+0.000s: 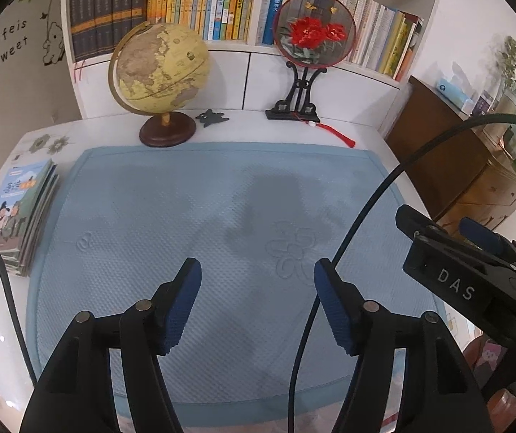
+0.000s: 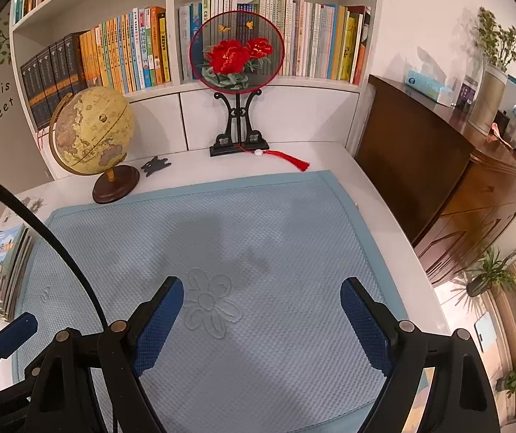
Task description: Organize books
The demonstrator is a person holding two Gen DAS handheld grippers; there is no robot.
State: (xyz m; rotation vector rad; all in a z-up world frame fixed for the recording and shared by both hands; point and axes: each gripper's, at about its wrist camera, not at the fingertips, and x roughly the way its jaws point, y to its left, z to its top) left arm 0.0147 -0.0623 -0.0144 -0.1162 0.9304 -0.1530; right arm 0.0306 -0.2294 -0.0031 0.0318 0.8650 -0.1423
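Blue mat (image 1: 171, 195); globe (image 1: 160, 65), fan (image 1: 315, 29) behind.

A stack of thin picture books (image 1: 20, 216) lies flat on the white desk (image 1: 1, 310), just beside the left edge of the blue mat (image 1: 222, 216) and parallel to it. The top cover shows cartoon figures on a blue-green ground with an orange title band. The spines and page edges facing the mat sit slightly uneven, so the pile looks loosely squared. In the right wrist view the same stack (image 2: 3, 274) sits off the mat's left edge, well apart from the mat's embossed flower (image 2: 211, 303). Nothing rests on top of the stack.
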